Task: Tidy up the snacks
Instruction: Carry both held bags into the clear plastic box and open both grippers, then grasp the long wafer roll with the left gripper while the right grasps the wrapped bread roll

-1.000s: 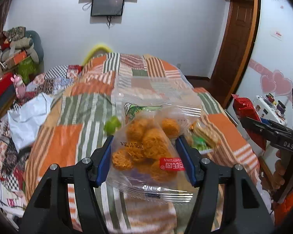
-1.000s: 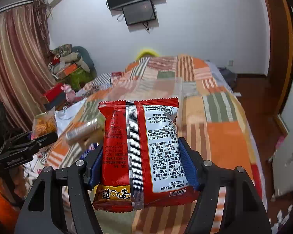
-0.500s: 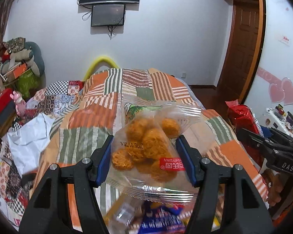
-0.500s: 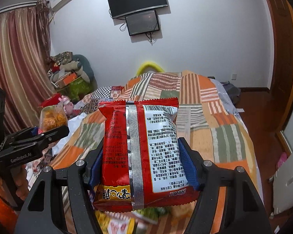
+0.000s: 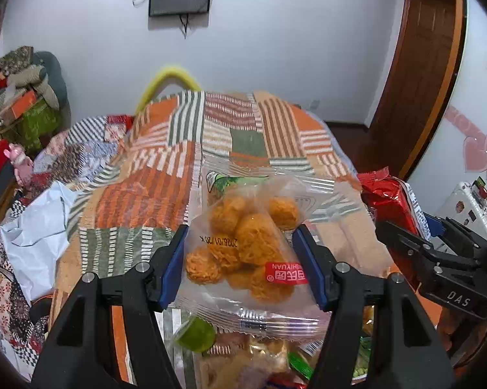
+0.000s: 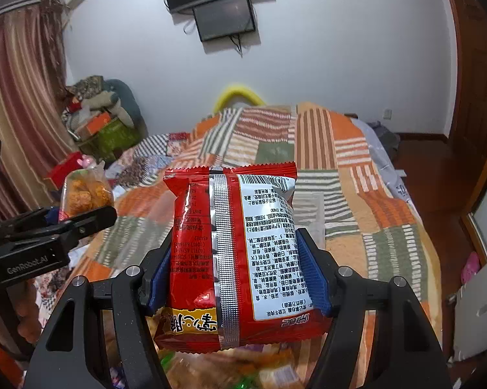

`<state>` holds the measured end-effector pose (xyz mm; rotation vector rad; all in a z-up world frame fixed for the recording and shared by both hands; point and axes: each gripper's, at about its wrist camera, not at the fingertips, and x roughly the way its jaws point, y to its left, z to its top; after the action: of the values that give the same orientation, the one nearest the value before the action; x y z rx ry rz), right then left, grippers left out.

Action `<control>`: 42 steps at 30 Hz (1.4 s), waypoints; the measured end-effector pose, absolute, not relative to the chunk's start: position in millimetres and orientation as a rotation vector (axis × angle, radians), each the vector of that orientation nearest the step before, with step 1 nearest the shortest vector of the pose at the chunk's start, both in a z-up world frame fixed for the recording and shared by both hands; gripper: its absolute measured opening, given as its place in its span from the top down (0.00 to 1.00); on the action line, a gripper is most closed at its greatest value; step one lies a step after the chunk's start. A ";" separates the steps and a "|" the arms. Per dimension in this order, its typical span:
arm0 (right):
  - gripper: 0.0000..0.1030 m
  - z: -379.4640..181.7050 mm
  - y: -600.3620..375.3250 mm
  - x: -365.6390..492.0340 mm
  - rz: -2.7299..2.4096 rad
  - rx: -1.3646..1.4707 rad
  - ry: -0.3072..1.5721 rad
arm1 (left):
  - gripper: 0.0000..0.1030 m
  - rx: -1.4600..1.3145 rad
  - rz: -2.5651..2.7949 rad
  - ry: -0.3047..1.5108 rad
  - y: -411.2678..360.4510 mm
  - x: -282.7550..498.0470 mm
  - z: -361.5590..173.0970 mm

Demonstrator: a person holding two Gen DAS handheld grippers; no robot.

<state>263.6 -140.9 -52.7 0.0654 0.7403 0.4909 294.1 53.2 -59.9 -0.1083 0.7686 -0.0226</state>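
Note:
My left gripper [image 5: 240,265] is shut on a clear bag of orange fried balls [image 5: 246,246], held up above the bed. My right gripper [image 6: 237,275] is shut on a red noodle packet [image 6: 233,253], its printed back facing the camera. Each gripper shows in the other's view: the right one with the red noodle packet [image 5: 392,201] at the right edge of the left wrist view, the left one with the clear bag [image 6: 84,191] at the left of the right wrist view. Below both lies a blurred pile of snack packs [image 5: 253,359], also visible as snack packs [image 6: 230,369].
A patchwork bedspread [image 5: 165,194] of orange, green and striped squares covers the bed ahead. White plastic bag [image 5: 36,233] and clutter lie at its left. A wooden door [image 5: 421,64] stands at the right, a wall screen [image 6: 224,16] on the far wall.
Both grippers have drawn back along the bed with their packets still gripped. The snack pile has come into view under them, and more of the bed's far end shows.

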 end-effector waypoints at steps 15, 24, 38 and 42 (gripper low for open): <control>0.32 -81.0 -119.1 304.4 0.462 -0.007 0.869 | 0.25 -0.131 -0.015 0.963 67.0 359.1 -110.5; 0.28 -64.8 -138.0 277.4 0.490 -0.009 0.839 | 0.22 -0.064 -0.032 0.871 63.7 314.9 -79.9; 0.23 -68.3 -183.2 215.0 0.476 0.002 0.844 | 0.17 -0.018 -0.080 0.854 58.2 214.5 -80.0; 0.23 -84.8 -186.4 202.9 0.460 -0.030 0.881 | 0.17 -0.023 -0.081 0.885 58.2 196.2 -98.2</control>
<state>202.9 -186.4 -84.8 -0.0301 0.8809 0.4605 196.2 58.2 -98.2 -0.0226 0.8846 -0.0810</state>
